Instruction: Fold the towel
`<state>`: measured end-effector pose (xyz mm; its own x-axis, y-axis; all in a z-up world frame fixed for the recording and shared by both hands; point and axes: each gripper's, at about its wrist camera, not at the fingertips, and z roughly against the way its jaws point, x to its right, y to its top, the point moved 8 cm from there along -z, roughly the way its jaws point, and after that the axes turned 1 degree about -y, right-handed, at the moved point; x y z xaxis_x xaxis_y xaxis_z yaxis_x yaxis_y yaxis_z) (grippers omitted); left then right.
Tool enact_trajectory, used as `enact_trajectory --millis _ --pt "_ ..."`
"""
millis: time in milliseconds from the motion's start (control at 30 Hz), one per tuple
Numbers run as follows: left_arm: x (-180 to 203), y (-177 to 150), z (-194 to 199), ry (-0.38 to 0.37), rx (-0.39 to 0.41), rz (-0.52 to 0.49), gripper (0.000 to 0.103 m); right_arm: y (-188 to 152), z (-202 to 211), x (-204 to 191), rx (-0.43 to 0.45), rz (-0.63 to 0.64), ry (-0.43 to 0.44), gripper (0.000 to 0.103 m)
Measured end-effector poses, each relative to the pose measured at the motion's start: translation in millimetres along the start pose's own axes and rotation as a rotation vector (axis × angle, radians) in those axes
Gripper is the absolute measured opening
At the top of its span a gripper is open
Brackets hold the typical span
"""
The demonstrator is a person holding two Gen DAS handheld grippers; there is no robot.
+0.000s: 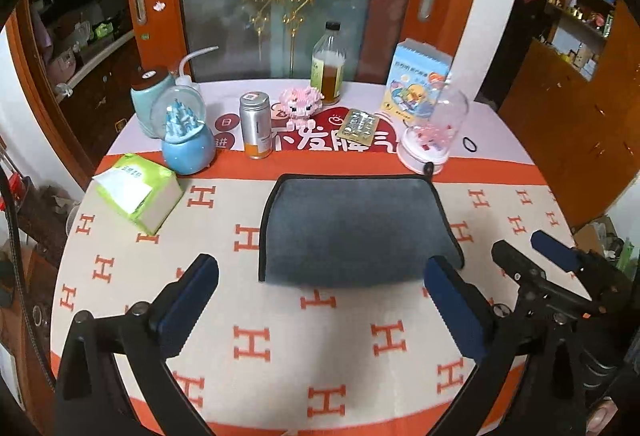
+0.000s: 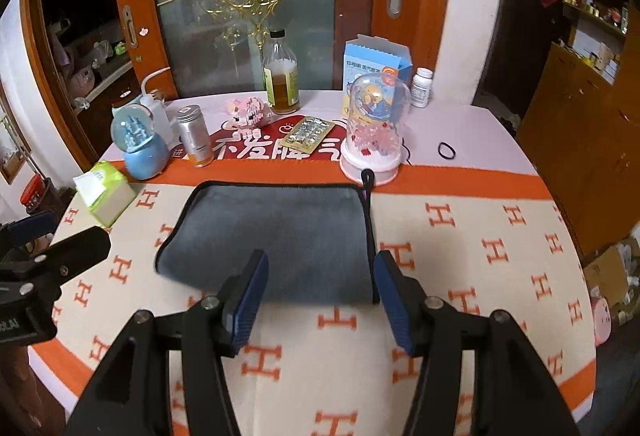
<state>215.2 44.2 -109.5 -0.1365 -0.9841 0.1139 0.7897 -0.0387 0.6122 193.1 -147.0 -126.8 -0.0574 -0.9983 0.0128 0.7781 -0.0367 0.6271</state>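
Left wrist view first: my left gripper (image 1: 320, 300) has its jaws spread wide, holding nothing. The grey towel (image 1: 352, 228) lies flat on the table (image 1: 256, 388), ahead of the fingertips and roughly centred between them. Its near edge sits just beyond the two blue pads (image 1: 192, 296), and I can't tell whether the right pad touches the towel's near right corner or merely overlaps it in view. The towel has a dark trim, with a small loop at its far right corner. Further right in this view I see my right gripper (image 1: 524, 248), jaws apart, beside the towel's right edge.

From the right wrist view, the right gripper (image 2: 320, 296) also stands open and empty. Its fingers (image 2: 252, 296) straddle the towel's (image 2: 276, 232) near right portion: the left pad overlaps the cloth, the right pad sits just outside the trimmed right edge. Whether either pad presses on the fabric I cannot tell. The left gripper (image 2: 44, 248) shows at the left margin, off the towel.

Behind the towel stand a domed ornament (image 2: 374, 132) just beside the far right corner, a snow globe (image 2: 140, 144), a silver can (image 2: 195, 136) and a bottle (image 2: 281, 76). A green tissue pack (image 2: 105, 192) lies to the left.
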Motion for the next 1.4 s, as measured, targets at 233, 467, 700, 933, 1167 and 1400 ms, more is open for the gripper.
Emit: enact_trajectory --millis 233,467,700,933,1167,1400 --pt "-0.3 -24.6 47.3 -0.012 0.019 0.011 0.102 -27.6 46.9 -1.7 0.002 -0.049 0.003 0.055" --pt "5.9 -35.8 78.0 -0.008 0.040 0.010 0.102 -43.4 81.8 3.4 0.008 -0.067 0.022 0.056" --pt "14.9 -38.8 106.3 0.000 0.071 0.038 0.102 -44.9 111.9 18.7 0.025 -0.083 0.048 0.056" --pt "37.1 -47.2 130.2 0.005 0.098 0.055 0.102 -54.0 141.8 30.2 0.056 -0.054 0.071 0.056" --pt "57.2 -67.6 136.8 0.031 0.073 0.059 0.102 -70.9 148.9 39.5 0.027 -0.041 0.100 0.056" --pt "69.4 -74.4 144.9 0.085 0.087 0.037 0.102 -72.7 158.0 47.0 0.049 -0.019 0.052 0.056"
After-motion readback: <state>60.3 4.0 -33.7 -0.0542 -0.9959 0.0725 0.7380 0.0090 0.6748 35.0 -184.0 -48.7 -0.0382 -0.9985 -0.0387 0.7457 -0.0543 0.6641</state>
